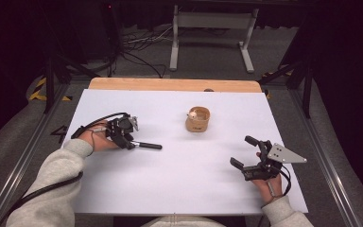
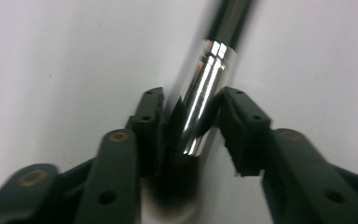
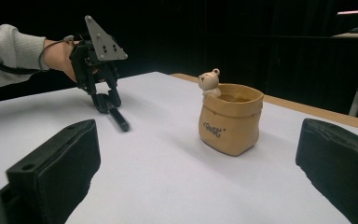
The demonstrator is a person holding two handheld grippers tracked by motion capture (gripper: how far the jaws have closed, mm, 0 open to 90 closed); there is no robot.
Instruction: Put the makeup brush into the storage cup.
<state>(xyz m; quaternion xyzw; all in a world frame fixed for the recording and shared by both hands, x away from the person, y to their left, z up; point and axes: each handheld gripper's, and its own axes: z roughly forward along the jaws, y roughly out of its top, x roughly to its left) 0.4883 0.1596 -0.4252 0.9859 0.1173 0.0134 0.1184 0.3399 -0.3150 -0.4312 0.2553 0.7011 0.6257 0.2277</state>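
Note:
A brush (image 2: 205,84) with a black handle, a shiny silver collar and dark bristles lies on the white table (image 1: 179,189). My left gripper (image 2: 193,116) points down over it, and both pads press on the silver collar. From above, the left gripper (image 1: 130,143) is at the table's left and the brush handle (image 1: 147,145) sticks out to the right. A tan sack-shaped pot (image 1: 198,120) with a small bear figure on its rim stands upright past the middle. My right gripper (image 1: 243,151) rests open at the right front, facing the pot (image 3: 230,121), with nothing between its fingers.
A wooden strip (image 1: 170,84) runs along the table's far edge. Beyond it on the floor stand a grey metal frame (image 1: 212,28) and loose cables (image 1: 137,47). Dark rails flank the table on both sides. A grey sleeve (image 1: 56,189) comes in at the lower left.

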